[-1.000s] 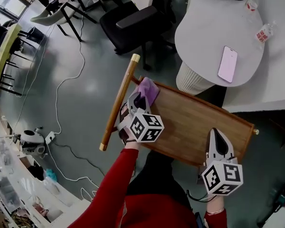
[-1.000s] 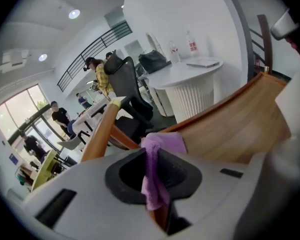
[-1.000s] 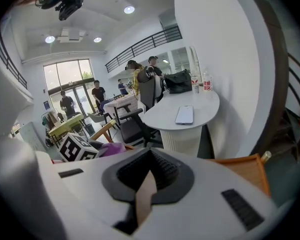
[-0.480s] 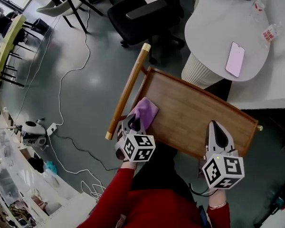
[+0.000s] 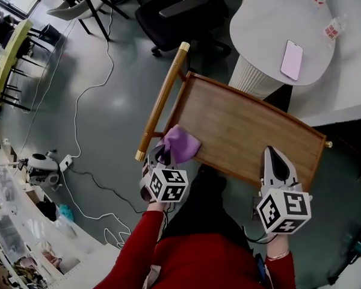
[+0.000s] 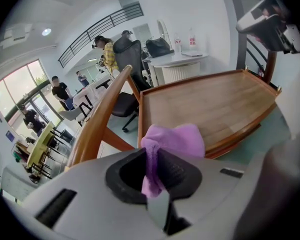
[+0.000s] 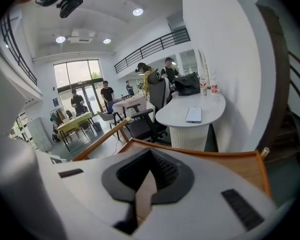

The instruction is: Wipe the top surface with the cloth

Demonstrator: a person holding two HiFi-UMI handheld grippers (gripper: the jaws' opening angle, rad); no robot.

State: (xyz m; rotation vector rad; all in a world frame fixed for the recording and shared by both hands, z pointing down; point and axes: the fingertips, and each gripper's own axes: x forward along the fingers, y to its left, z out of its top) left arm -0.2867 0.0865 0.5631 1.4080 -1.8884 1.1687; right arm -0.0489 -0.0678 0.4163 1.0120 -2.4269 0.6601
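Note:
The purple cloth [image 5: 182,143] lies bunched on the near-left corner of the wooden cart top [image 5: 246,125]. My left gripper [image 5: 163,157] is shut on the cloth's near edge, just off that corner. In the left gripper view the cloth [image 6: 176,140] rises out of the closed jaws of the left gripper [image 6: 152,170], and the wooden top [image 6: 210,101] stretches away beyond it. My right gripper [image 5: 275,168] hovers over the near-right edge of the top, shut and holding nothing. In the right gripper view only bare wood [image 7: 240,166] shows past the closed right gripper [image 7: 149,173].
A wooden push handle [image 5: 161,101] runs along the cart's left side. A round white table [image 5: 271,35] with a pink phone [image 5: 292,59] and bottles stands beyond the cart. Office chairs [image 5: 174,14] and floor cables [image 5: 78,101] lie to the far left.
My left gripper has dragged the cloth along the left side of the top, from the far-left corner to the near-left corner. The right gripper has stayed at the near-right edge.

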